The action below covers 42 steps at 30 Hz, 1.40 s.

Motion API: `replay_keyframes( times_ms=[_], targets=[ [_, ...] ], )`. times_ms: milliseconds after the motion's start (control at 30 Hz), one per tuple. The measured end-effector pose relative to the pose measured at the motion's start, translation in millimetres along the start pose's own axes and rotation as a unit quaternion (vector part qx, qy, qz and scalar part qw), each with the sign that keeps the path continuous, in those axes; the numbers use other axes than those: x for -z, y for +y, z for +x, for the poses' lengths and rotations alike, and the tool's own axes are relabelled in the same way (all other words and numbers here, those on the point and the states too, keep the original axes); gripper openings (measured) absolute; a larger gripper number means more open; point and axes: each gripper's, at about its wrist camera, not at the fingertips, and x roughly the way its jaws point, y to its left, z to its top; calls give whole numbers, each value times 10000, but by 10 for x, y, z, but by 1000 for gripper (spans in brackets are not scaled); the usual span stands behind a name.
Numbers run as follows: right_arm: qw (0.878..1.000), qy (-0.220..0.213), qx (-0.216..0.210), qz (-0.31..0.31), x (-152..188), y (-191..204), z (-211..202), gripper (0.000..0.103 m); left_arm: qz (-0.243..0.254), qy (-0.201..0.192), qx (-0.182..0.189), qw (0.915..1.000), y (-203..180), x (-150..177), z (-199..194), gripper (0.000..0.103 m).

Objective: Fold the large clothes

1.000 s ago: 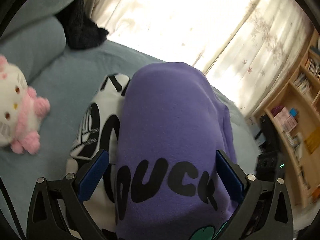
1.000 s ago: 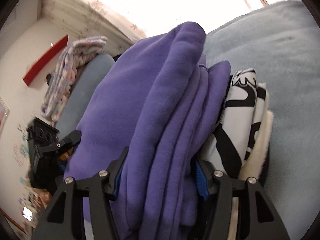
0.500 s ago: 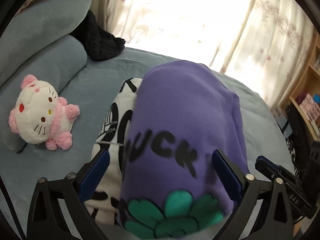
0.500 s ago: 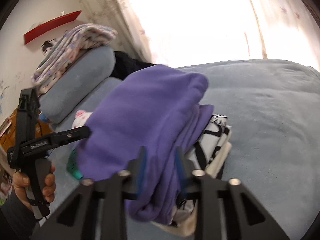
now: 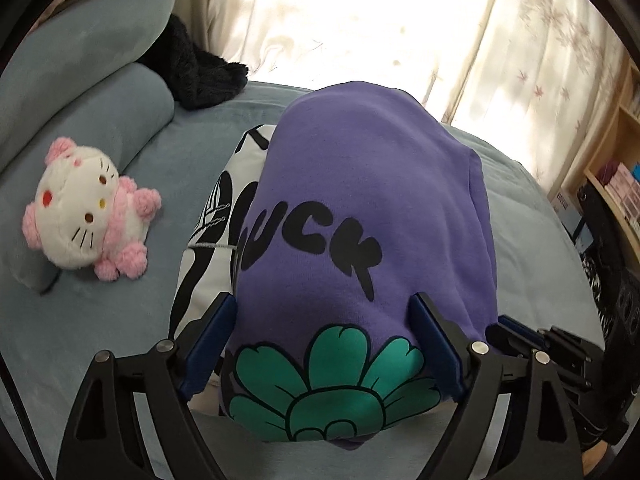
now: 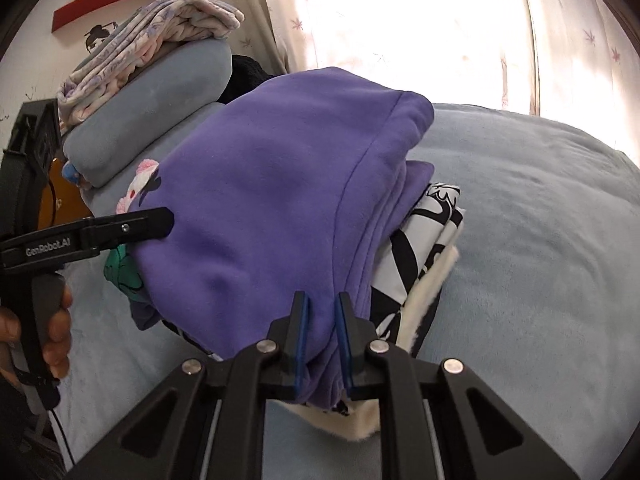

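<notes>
A folded purple sweatshirt [image 5: 360,184] with black letters and a green flower print lies on top of a folded black-and-white garment [image 5: 212,232] on the blue-grey bed. My left gripper [image 5: 324,340] is open, its blue pads on either side of the sweatshirt's near end. In the right wrist view the sweatshirt [image 6: 272,200] sits on the black-and-white garment [image 6: 424,248]. My right gripper [image 6: 322,340] is shut on a fold of the sweatshirt's edge. The left gripper [image 6: 160,222] shows at the sweatshirt's left side.
A white and pink plush cat [image 5: 88,216] lies on the bed [image 5: 100,340] to the left. Blue-grey pillows [image 5: 80,64] and a black fuzzy item [image 5: 196,72] are behind. A folded floral blanket [image 6: 152,36] tops a pillow. Wooden shelves [image 5: 616,168] stand right.
Both grippers have drawn back from the stack. The right gripper has closed from wide around the sweatshirt to a narrow pinch on its edge. The left gripper stays open.
</notes>
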Motion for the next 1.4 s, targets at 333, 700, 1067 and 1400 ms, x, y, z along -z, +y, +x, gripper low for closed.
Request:
replay_keyframes(
  times_ms=[333, 700, 1067, 1400],
  targets=[
    [9995, 186, -187, 176, 158, 59, -601, 14, -495, 321, -52, 9982, -63, 200, -377, 88],
    [9988, 277, -306, 262, 580, 367, -2012, 14, 65, 551, -334, 9979, -758, 848, -1438, 88],
    [9965, 541, 61, 628, 1190, 232, -2992, 45, 519, 401, -210, 9976, -1520, 1629, -2386, 100],
    [9930, 580, 416, 939, 1938, -76, -3382, 62, 833, 531, 232, 9948, -2055, 2340, -2638, 100]
  ],
)
